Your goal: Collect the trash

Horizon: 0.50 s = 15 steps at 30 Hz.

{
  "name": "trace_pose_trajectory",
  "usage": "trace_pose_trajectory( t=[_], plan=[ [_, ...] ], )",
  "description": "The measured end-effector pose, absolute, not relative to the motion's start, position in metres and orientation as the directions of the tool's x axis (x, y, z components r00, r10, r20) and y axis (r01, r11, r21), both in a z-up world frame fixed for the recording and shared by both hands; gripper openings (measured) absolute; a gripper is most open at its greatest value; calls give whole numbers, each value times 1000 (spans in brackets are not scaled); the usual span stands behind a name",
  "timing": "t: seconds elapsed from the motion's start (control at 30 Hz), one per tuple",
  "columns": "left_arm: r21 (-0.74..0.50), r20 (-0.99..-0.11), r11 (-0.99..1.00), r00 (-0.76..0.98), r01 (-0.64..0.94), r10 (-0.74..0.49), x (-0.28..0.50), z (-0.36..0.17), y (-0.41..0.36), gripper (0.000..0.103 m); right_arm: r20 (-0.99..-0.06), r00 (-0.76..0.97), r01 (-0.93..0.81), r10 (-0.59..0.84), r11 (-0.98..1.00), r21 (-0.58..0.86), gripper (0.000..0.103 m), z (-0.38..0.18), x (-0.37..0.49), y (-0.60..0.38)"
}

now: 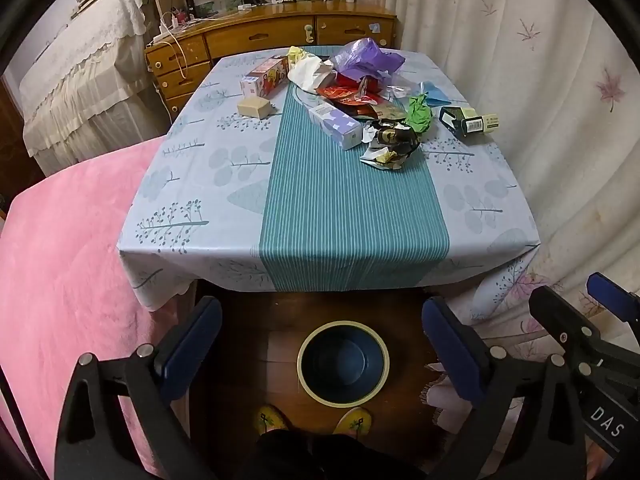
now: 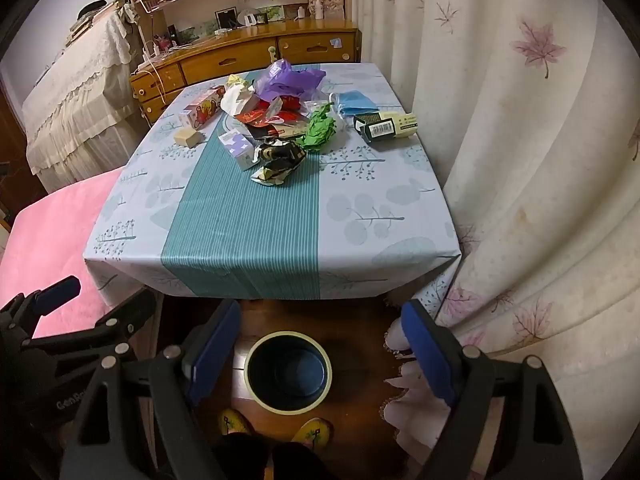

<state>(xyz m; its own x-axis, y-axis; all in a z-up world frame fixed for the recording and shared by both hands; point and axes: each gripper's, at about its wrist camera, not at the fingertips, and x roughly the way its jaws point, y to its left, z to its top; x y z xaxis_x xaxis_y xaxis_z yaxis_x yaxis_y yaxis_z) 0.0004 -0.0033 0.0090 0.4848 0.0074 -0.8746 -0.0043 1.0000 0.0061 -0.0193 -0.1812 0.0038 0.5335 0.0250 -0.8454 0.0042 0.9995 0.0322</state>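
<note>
Table (image 1: 328, 216), leaf-print cloth — far end: wrappers (image 1: 360, 98), cartons (image 1: 334, 126), purple bag (image 1: 366, 58). Wooden floor (image 1: 256, 332) — blue bin (image 1: 343, 362).

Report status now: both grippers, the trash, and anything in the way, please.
Left gripper and right gripper open, empty. Trash pile untouched at table's far end. Bin on floor below, empty. Path clear.

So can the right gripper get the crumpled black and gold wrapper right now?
Probably yes. The right gripper is open and empty, and the black and gold wrapper lies at the near edge of the pile, with only bare tablecloth before it. It would need to move forward across the table.
</note>
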Motion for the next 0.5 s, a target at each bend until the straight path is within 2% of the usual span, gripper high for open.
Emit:
trace_pose_trajectory(
  t=[0.5],
  plan=[
    [-3,-877,1000,481,-2,-2,1,11,-2,98,-845,533,5,31,999,40,83,9,-18,-182]
  ],
)
